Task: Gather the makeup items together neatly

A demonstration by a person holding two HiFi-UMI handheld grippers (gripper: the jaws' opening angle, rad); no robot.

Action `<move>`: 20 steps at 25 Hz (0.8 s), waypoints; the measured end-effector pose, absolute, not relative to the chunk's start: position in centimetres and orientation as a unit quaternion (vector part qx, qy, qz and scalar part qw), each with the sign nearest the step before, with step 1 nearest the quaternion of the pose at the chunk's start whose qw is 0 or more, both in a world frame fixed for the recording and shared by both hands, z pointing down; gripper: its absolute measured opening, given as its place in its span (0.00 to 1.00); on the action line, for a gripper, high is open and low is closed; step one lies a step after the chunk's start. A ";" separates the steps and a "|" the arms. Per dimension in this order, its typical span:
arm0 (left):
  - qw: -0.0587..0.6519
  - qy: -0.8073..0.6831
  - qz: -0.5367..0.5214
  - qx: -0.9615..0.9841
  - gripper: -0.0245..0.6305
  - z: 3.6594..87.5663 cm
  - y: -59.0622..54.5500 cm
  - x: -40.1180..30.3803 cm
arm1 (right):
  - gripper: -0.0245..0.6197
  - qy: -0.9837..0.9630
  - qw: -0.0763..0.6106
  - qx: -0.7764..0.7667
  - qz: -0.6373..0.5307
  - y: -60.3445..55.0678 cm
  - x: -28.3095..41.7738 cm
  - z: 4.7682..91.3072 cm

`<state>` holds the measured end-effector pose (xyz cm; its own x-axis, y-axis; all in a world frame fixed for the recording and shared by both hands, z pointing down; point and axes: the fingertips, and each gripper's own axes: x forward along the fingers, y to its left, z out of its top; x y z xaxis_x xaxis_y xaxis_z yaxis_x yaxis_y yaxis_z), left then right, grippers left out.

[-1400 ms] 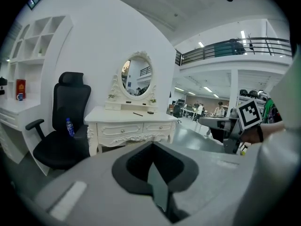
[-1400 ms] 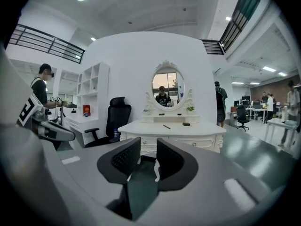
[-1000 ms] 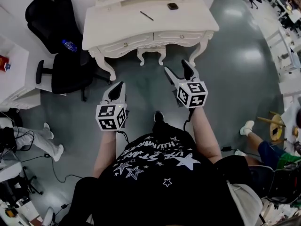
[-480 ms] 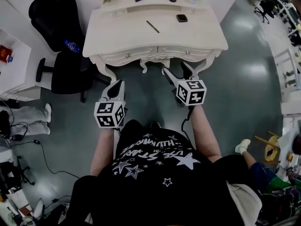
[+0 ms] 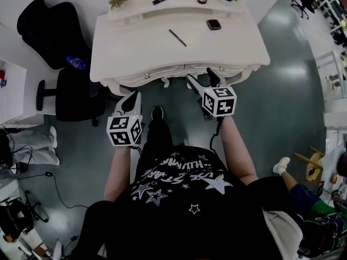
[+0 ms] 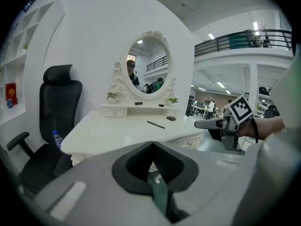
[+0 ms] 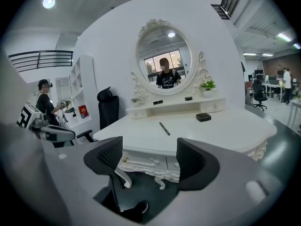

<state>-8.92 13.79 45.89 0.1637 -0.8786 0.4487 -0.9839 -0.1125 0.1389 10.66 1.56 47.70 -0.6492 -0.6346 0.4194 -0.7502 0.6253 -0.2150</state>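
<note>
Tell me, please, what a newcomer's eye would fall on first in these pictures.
The white carved dressing table with its oval mirror fills the middle; a thin dark pencil and a small dark square case lie apart on its top. Near its front edge the left claw is shut and empty, and the right claw stands open and empty. A black office chair stands at the table's left.

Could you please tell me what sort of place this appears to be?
Probably an open-plan office or lab with a mock dressing corner: a white dressing table with an oval mirror stands on a glossy grey floor beside a black office chair, with office desks and people beyond.
</note>
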 end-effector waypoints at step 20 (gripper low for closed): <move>0.238 -0.559 0.163 0.778 0.04 49.0 -5.4 -18.2 | 0.48 -0.840 0.312 0.392 0.207 -15.3 0.6 53.9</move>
